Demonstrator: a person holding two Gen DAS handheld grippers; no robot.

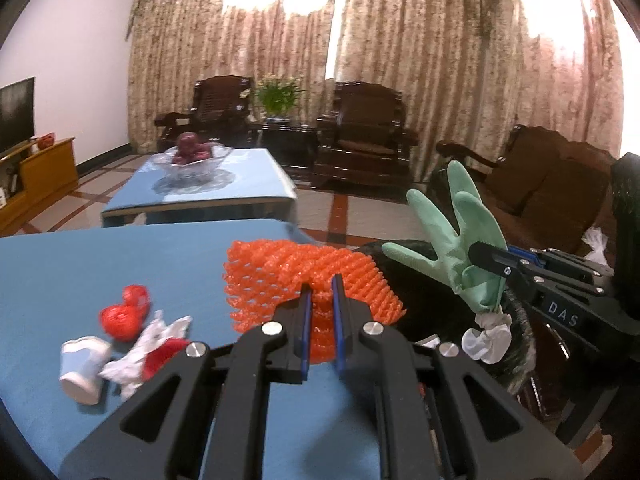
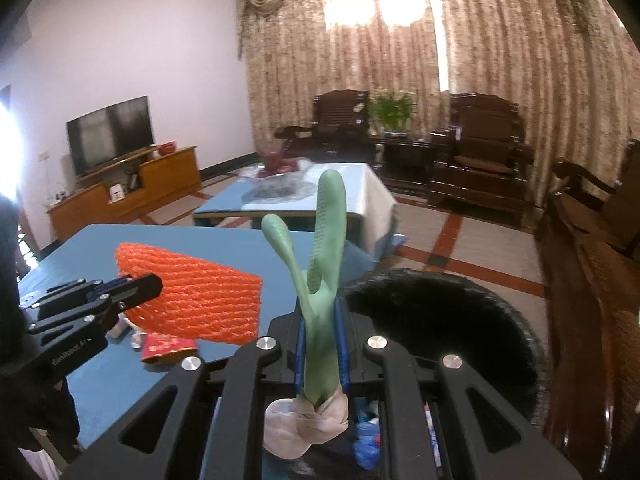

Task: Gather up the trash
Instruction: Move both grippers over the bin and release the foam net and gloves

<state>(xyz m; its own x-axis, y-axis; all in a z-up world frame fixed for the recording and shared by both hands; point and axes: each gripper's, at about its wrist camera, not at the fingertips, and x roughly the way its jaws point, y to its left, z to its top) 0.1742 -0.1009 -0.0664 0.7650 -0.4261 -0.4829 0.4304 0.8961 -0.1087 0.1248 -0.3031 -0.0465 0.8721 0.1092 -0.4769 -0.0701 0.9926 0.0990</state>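
Note:
My left gripper is shut on an orange foam net and holds it above the blue table; the net also shows in the right wrist view. My right gripper is shut on a green rubber glove with a white cuff, held over the black-lined trash bin. In the left wrist view the glove and right gripper are at the right. On the table lie a white paper cup, crumpled white paper and red trash.
A second blue table with a glass fruit bowl stands beyond. Dark wooden armchairs and a sofa line the back and right. A TV on a wooden cabinet stands at the left.

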